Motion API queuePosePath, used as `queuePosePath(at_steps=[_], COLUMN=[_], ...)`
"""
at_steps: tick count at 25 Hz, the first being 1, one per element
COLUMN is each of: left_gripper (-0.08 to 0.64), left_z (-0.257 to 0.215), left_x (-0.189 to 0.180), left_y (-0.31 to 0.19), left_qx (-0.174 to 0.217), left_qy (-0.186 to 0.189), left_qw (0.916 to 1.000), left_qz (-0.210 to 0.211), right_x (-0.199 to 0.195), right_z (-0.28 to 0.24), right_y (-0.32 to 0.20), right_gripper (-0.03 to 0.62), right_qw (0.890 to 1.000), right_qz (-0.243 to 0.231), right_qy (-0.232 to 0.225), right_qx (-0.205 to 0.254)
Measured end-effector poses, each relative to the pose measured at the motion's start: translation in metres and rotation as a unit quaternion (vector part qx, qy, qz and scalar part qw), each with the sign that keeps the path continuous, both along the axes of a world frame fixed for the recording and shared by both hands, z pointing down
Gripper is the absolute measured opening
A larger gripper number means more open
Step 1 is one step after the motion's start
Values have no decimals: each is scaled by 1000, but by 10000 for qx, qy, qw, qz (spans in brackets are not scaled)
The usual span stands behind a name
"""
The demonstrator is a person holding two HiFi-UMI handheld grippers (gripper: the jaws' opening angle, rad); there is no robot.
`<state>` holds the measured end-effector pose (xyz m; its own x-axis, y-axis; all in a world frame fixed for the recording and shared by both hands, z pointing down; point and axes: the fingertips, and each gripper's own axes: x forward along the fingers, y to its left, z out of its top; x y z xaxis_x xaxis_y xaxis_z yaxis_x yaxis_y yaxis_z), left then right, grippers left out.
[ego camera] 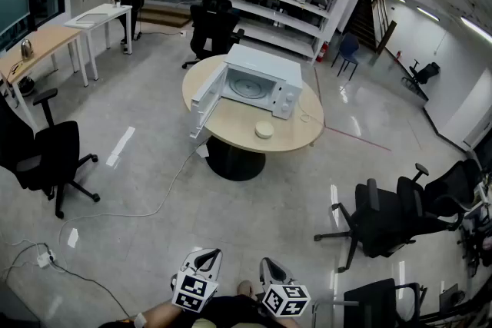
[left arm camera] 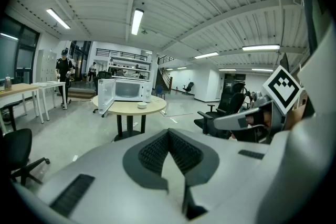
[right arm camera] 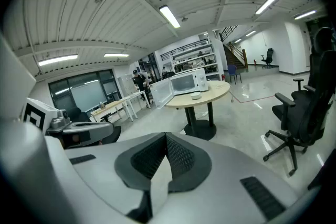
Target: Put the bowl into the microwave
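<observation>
You stand well short of the bowl (ego camera: 264,130); left gripper (ego camera: 206,256) and right gripper (ego camera: 269,266) pressed together, empty. Advance, spread one.

Microwave (ego camera: 286,77) door (ego camera: 206,102) open, cavity (ego camera: 247,87) free.

Smooth white plastic microwave (ego camera: 257,81), pale matt wood tabletop (ego camera: 238,128), glossy polished floor (ego camera: 154,96), matt bowl (ego camera: 264,130)

White bowl (ego camera: 264,130) upright on round table (ego camera: 300,136), before white microwave (ego camera: 265,79), door open.
</observation>
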<state>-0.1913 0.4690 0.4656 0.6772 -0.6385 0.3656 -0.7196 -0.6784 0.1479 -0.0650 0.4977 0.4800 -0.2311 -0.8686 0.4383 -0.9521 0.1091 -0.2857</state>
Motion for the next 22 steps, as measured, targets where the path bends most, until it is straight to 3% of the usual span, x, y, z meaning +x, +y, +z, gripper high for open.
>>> queuePosePath(at_steps=[10,22], left_gripper=[46,46], left_z=[-4,-9], left_x=[59,133], left_y=[-10,-41], left_qx=[-84,54], left_qy=[-21,-218], left_qw=[9998,9987], left_qz=[-169,-465], right_x=[62,136], right_z=[-5,-10], right_y=[-14,-51], right_gripper=[15,15], right_qw=[9999,9991], right_qz=[-43,-274], right_qy=[-66,-292], right_qx=[-87,145])
